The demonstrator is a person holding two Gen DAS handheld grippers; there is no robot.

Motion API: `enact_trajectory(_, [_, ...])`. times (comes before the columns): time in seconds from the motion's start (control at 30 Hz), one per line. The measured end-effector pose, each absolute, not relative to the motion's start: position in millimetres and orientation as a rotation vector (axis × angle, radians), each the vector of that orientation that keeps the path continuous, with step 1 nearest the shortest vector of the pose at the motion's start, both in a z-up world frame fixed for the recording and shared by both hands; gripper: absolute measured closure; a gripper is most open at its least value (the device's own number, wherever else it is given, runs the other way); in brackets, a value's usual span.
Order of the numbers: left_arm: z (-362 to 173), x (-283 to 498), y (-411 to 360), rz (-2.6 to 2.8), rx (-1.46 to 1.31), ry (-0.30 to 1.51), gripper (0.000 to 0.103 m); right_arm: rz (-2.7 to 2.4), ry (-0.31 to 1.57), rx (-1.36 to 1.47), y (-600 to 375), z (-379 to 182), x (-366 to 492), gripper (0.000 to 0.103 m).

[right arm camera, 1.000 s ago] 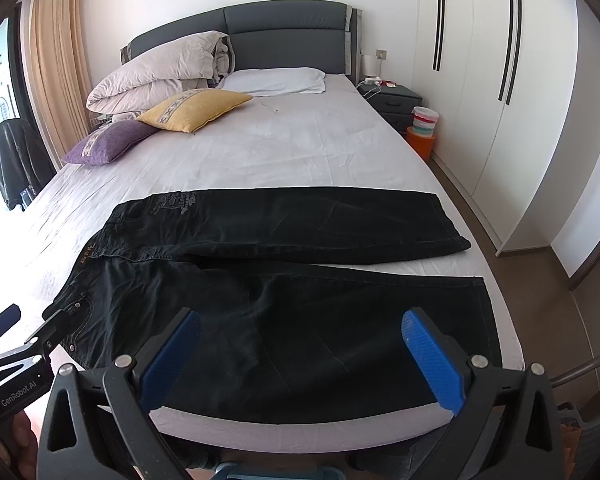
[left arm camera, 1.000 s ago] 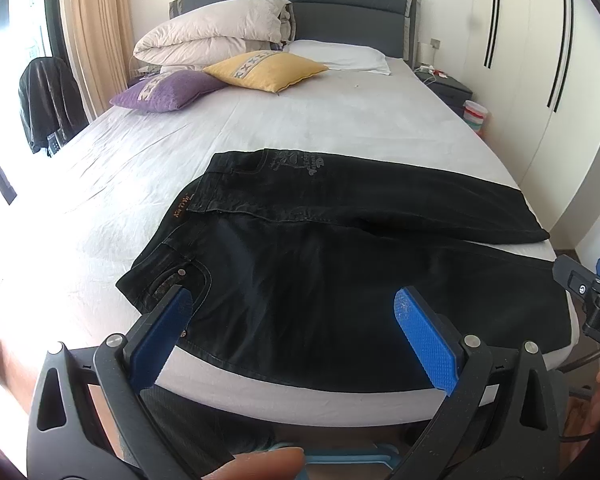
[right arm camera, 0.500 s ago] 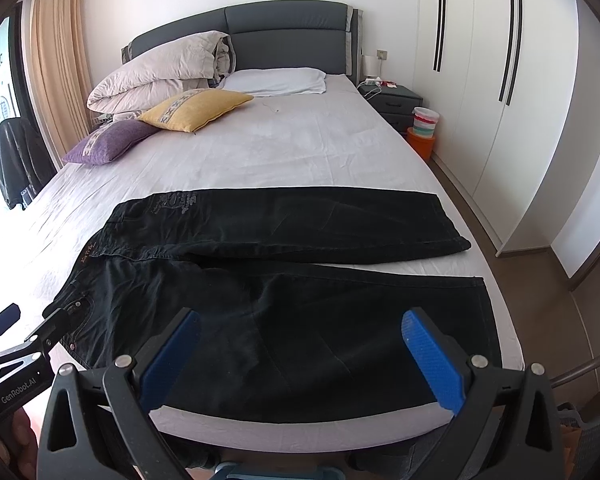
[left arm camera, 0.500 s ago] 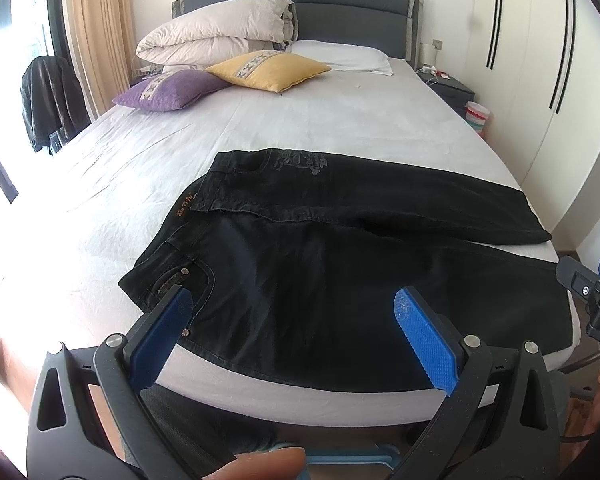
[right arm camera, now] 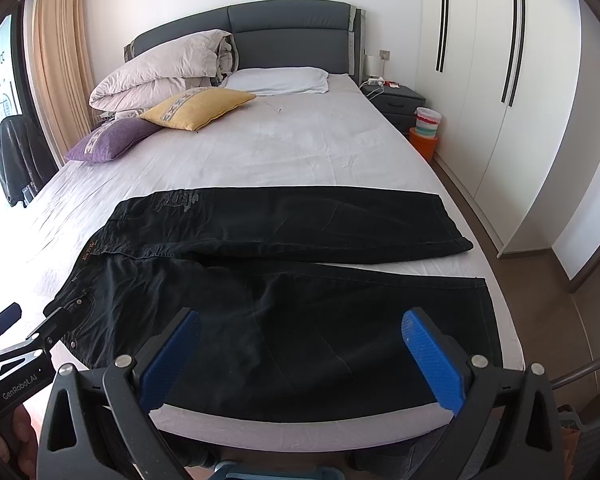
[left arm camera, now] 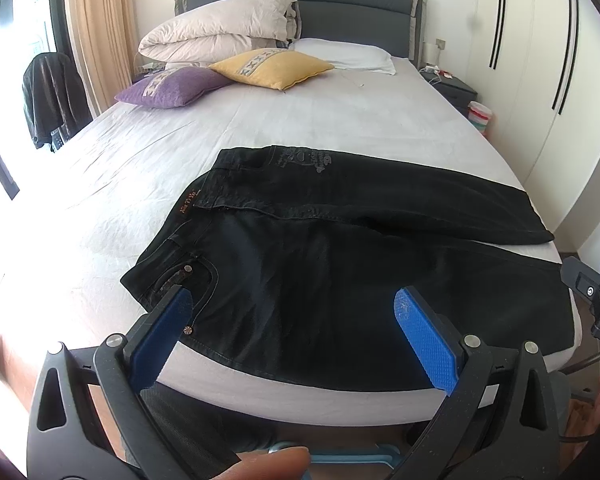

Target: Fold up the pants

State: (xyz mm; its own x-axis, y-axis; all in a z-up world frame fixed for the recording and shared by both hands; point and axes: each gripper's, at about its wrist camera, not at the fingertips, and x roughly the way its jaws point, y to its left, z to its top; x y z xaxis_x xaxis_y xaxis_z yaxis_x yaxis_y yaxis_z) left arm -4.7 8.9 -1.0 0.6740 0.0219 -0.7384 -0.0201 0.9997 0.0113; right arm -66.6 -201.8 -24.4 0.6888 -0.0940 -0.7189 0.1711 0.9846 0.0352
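1. Black jeans (left arm camera: pixel 340 272): spread flat across the foot end of the bed (left arm camera: pixel 300 128), waistband toward 9 o'clock, leg hems toward 3 o'clock. The two legs lie side by side, parted toward the hems, with a strip of sheet showing between them in the right wrist view (right arm camera: pixel 300 272).
2. Left hand-held gripper (left arm camera: pixel 296 328): blue-padded fingers spread wide apart, holding nothing, poised over the near waist corner of the jeans at 6 o'clock. Whether a finger touches the cloth cannot be told.
3. Right hand-held gripper (right arm camera: pixel 300 344): fingers likewise wide apart and empty, above the near leg of the jeans.
4. Yellow cushion (left arm camera: pixel 272 67) and purple cushion (left arm camera: pixel 172 88): at 11 o'clock near the head of the bed, touching each other.
5. Folded duvet (left arm camera: pixel 220 28): stacked behind the cushions against the grey headboard (left arm camera: pixel 352 0).
6. White pillow (left arm camera: pixel 344 54): at 12 o'clock.
7. Nightstand (right arm camera: pixel 396 100): at 1 o'clock, beside the white wardrobe (right arm camera: pixel 500 80).
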Motion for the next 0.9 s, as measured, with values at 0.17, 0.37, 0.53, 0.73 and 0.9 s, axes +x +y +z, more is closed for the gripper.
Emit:
enact_trajectory(0.17, [-1,-5,10,0.026,0.001,0.829,0.000,-0.142,0.799,0.098,-201,-25,-67,0.000])
enact_trajectory(0.37, [-2,-5,11,0.036,0.008,0.812,0.000,-0.141,0.799,0.099,-200,-25,-66,0.000])
enact_trajectory(0.53, [-4,4,15,0.034,0.034,0.820,0.000,-0.070,0.794,0.107,-204,-29,-65,0.000])
enact_trajectory(0.73, [-7,50,38,-0.083,0.135,0.804,0.000,0.083,0.780,0.109,-220,-32,-45,0.000])
enact_trajectory(0.9, [-18,113,52,-0.183,0.232,0.801,0.000,0.173,0.746,0.133,-243,-32,-11,0.000])
